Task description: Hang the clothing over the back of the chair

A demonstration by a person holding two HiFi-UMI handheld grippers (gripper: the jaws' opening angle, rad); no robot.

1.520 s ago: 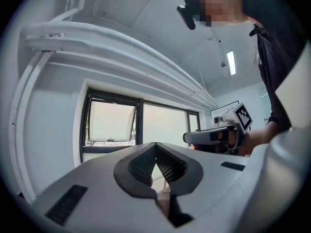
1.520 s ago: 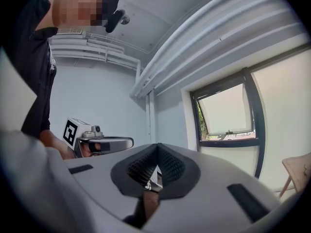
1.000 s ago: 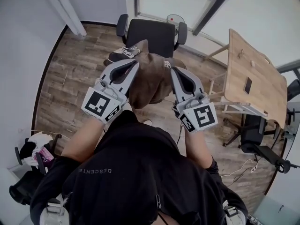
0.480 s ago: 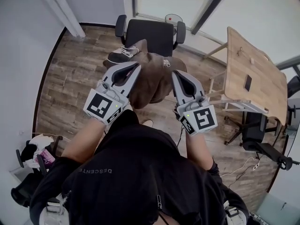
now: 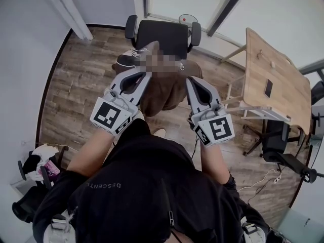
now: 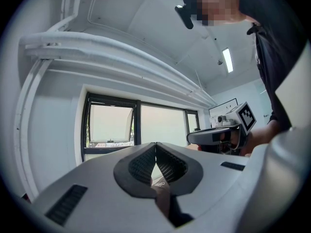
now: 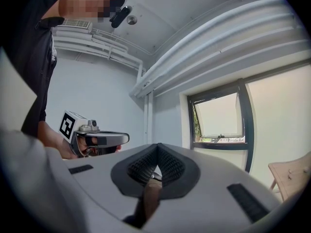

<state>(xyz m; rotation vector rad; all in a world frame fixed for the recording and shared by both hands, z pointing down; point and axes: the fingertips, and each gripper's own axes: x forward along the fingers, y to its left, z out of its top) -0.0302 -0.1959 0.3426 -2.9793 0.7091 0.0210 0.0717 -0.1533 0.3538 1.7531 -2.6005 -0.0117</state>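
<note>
A brown garment [image 5: 162, 87] hangs between my two grippers, held up in the air in front of a black office chair [image 5: 161, 37]. My left gripper [image 5: 148, 72] is shut on the garment's left upper edge, and a brown fold [image 6: 163, 198] shows pinched behind its jaws. My right gripper [image 5: 188, 80] is shut on the right upper edge, with brown cloth [image 7: 149, 198] caught between its jaws. Both grippers point level toward the window wall. The chair stands beyond the garment, its seat facing me and its backrest mostly hidden.
A pair of shoes [image 5: 132, 57] lies on the wooden floor left of the chair. A wooden table [image 5: 273, 85] stands at the right with another black chair [image 5: 283, 151] below it. A heap of things [image 5: 35, 163] sits at the lower left. A window [image 6: 141, 127] fills the far wall.
</note>
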